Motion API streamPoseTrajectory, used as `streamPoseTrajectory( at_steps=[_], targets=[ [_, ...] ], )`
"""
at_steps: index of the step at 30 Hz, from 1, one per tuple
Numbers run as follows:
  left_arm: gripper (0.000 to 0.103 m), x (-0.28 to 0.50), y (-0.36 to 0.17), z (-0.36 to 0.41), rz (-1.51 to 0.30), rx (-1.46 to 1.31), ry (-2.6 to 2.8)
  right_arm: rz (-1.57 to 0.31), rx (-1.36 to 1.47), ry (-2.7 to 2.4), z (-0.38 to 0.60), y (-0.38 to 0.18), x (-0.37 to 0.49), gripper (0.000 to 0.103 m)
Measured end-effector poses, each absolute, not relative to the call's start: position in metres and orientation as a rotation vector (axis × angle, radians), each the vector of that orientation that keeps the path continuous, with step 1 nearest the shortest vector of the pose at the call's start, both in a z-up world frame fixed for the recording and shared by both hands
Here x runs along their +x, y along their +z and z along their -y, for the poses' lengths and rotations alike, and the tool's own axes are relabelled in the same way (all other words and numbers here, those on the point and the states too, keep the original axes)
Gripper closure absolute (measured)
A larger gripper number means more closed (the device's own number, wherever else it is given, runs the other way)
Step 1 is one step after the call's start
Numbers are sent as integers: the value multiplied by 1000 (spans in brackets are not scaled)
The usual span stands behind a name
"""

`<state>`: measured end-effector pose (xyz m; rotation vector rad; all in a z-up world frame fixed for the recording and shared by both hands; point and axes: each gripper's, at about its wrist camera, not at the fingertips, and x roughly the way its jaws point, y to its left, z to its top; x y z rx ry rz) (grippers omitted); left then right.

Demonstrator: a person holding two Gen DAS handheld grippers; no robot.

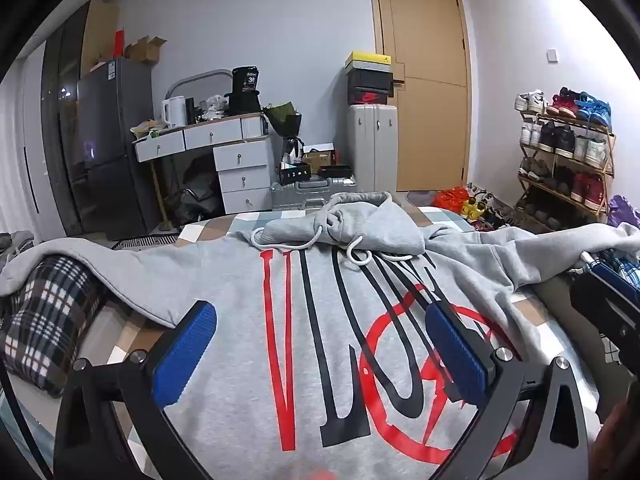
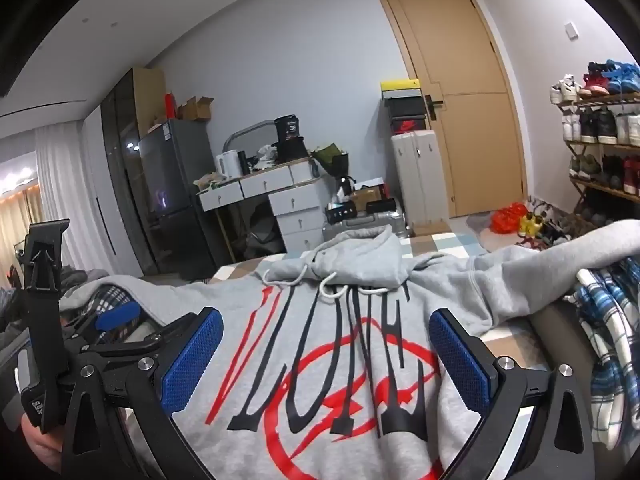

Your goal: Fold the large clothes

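Barely begun: grey hoodie (image 1: 240, 340) spread print-up across the bed (image 1: 200, 232), sleeves out toward both side edges, hood flopped forward. Left gripper (image 1: 320, 340) and right gripper (image 2: 326, 354) jaws wide, holding nothing. All folds remaining.

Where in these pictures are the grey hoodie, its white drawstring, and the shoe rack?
grey hoodie (image 1: 240, 320): left wrist view, on the chest fabric left of the red letter.
white drawstring (image 1: 354, 249): left wrist view, on the cord's curl below the hood.
shoe rack (image 1: 568, 160): left wrist view, on a middle shelf.
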<state>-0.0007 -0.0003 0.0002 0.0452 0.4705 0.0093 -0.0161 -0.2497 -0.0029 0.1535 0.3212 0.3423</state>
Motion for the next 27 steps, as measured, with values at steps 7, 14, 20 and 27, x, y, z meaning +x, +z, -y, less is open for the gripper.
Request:
streamPoseTrajectory(
  at_steps=[7,14,20,27],
  targets=[
    [1,-7,-1,7,-473,60,9,-318,145,342,252,-2,-15,0],
    [1,-1,-3,1,-491,44,-18,-313,137,338,249,1,-17,0],
    [1,-2,-4,1,-494,39,-20,-323,145,333,250,-2,-15,0],
    [1,-1,-4,-2,-503,34,-15,-322,146,330,250,-4,-14,0]
  ],
)
